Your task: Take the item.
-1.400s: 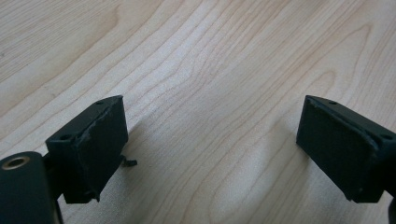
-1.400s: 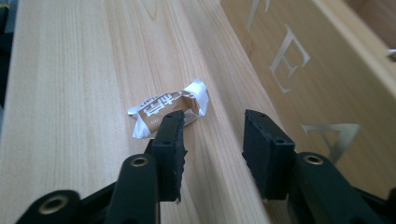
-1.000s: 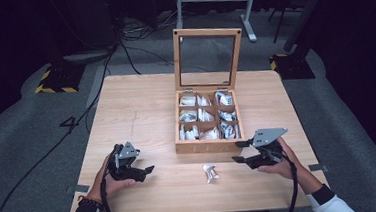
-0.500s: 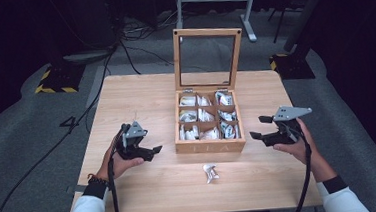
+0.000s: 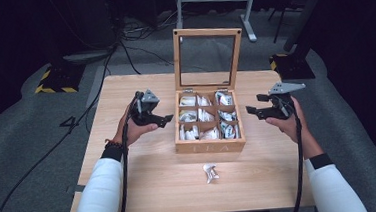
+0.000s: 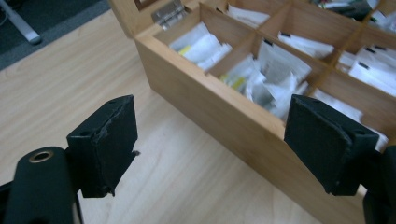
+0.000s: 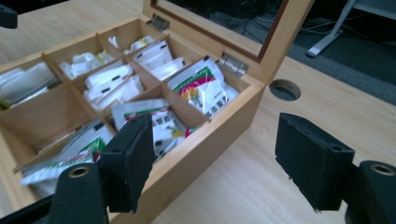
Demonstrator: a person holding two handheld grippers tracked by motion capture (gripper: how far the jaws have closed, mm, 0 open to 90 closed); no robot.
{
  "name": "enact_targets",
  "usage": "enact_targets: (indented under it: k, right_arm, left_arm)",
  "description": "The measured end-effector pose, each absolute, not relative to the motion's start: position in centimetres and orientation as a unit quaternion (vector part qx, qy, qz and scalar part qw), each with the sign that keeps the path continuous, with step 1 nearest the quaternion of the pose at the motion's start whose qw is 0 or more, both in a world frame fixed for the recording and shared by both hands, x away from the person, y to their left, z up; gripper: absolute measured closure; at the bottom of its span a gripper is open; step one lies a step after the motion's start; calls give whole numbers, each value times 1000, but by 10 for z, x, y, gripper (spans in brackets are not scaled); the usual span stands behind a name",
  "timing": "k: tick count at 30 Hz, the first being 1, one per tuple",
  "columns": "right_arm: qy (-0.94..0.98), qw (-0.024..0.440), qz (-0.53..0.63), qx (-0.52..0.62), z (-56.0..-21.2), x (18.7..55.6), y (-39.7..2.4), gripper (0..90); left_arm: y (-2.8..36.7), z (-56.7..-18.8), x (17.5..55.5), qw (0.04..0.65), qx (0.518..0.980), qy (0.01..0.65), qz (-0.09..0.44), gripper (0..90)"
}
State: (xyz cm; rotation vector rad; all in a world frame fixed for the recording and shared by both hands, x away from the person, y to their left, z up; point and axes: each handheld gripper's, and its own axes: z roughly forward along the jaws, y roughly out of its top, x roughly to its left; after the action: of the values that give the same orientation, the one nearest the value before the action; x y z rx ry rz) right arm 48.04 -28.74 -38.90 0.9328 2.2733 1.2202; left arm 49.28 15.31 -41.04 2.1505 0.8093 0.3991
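Moved since a second ago: both hands have left the near edge of the table and now flank the wooden tea box point(image 5: 210, 145), one at each side wall; the loose packet point(image 5: 210, 172) lies where it lay.
Right jaws: they have just been opening, with nothing between them.
Tea box, place: centre of the table point(image 5: 131, 187), near its far half, front wall marked "TEA".
Tea box, look: pale bamboo, six compartments in two columns, stuffed with white sachets point(image 6: 275, 70), some printed green and red point(image 7: 203, 91).
Lid: glass-paned lid point(image 5: 207, 57) stands upright on its hinges at the box's 12 o'clock edge.
Long axis: the box runs from 6 to 12 o'clock, so its long walls face the two grippers.
Key relation: the box sits between the grippers, at 3 o'clock from the left one and at 9 o'clock from the right one.
Nearer hand: the left looks slightly nearer; neither touches the wood.
Left gripper point(image 5: 164, 120): jaws parted and empty, aimed at the left wall.
Right gripper point(image 5: 251, 110): jaws wide and empty, aimed at the right wall.
Loose packet: crumpled white, at the box's 6 o'clock, apart from it.
Judgement: a lid closing or a two-sided hold looks likely.
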Motion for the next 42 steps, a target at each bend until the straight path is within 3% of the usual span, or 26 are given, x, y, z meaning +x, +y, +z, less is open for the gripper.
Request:
enact_targets:
  k: [27,42]
  right_arm:
    - [795,200,418,392,-376,570,-254,294]
    - [775,182,420,436,-389,611,-244,294]
  left_arm:
    - [108,-399,581,403,804,407,160,208]
    - [93,-409,611,388,803,428,150,214]
